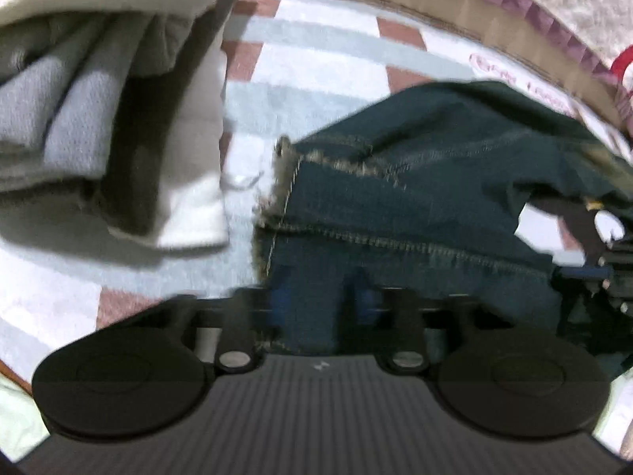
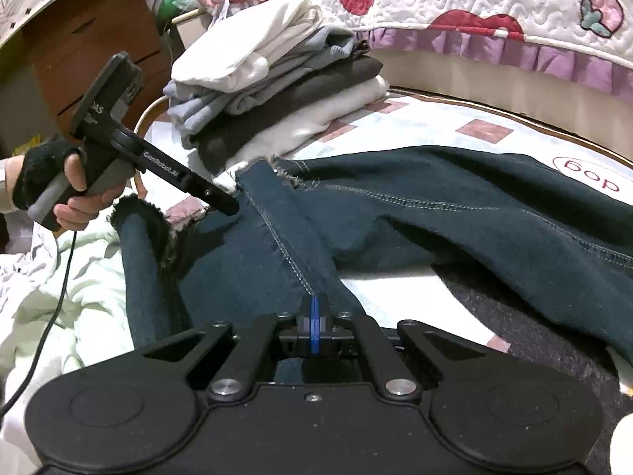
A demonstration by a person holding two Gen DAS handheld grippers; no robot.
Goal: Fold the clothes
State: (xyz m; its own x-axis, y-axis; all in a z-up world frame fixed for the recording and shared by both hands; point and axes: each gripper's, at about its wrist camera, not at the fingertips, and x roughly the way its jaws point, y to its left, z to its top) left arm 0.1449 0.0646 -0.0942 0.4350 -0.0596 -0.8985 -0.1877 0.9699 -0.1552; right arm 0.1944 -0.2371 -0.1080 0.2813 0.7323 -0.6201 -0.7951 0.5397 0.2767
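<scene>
While both our jaws pinch the dark jeans (image 2: 455,213) sprawled mid-frame on the patchwork bed (image 2: 435,118), left gripper (image 2: 233,208) at a frayed hem, right gripper (image 2: 313,312) on a seam, we judge a leg-over-leg fold underway, needing aligned hems beside the folded stack (image 2: 277,91).

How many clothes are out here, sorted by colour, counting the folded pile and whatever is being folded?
Dark blue: 1, the jeans, held by the left gripper and right gripper.
White or cream, in the folded pile: 2.
Light grey-blue: 1.
Dark grey: 1.
Total: 5, though the pile may hide more layers.
</scene>
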